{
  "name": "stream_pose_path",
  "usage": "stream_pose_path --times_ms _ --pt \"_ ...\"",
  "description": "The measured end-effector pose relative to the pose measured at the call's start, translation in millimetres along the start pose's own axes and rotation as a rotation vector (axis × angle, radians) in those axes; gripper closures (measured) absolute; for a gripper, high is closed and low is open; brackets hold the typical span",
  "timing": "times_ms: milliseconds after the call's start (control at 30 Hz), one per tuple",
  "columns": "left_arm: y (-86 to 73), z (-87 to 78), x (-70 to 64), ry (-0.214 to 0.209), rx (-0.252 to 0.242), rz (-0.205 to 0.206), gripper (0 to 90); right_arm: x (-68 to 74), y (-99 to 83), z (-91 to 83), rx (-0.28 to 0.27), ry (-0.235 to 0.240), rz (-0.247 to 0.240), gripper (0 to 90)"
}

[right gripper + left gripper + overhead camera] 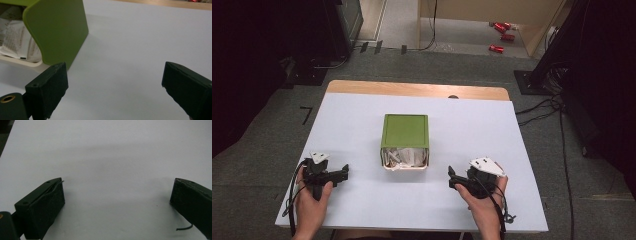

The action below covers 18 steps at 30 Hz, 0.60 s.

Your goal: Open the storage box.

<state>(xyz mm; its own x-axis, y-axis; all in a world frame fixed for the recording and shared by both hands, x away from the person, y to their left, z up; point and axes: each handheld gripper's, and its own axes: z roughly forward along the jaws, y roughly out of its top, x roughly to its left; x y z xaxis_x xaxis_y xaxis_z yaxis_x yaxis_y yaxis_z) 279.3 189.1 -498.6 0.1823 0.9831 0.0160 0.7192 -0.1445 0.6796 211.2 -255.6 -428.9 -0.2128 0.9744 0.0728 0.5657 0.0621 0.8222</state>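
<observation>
Green box [405, 131] of paper packets [404, 157] sits between your tongs and a little ahead, long axis pointing away from you. Your right gripper [453, 179] seems nearer than your left gripper [344, 171]; both gape, released. Beyond: white tabletop [472, 125], grey floor [452, 67].

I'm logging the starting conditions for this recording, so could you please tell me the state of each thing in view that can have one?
Green box: lying on its side, open end toward the person, paper packets showing inside.
Left gripper: open, jaws wide apart, holding nothing, resting on the white table.
Right gripper: open, jaws wide apart, holding nothing, just short of the box.
</observation>
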Motion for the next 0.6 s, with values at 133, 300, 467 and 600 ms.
stream_pose_path --times_ms 133,300,467,600 --pt "0.0 0.0 0.0 0.000 0.000 0.000 0.0 8.3 3.6 1.9 -0.001 0.012 -0.006 6.7" --pt "0.0 0.0 0.0 0.000 0.000 0.000 0.0 15.0 6.3 4.4 -0.001 0.020 -0.012 6.9" --pt "0.0 0.0 0.0 0.000 0.000 0.000 0.0 23.3 9.8 5.7 -0.006 0.037 -0.015 7.1" --pt "0.0 0.0 0.0 0.000 0.000 0.000 0.0 27.2 11.5 5.7 -0.013 0.043 -0.011 7.5"
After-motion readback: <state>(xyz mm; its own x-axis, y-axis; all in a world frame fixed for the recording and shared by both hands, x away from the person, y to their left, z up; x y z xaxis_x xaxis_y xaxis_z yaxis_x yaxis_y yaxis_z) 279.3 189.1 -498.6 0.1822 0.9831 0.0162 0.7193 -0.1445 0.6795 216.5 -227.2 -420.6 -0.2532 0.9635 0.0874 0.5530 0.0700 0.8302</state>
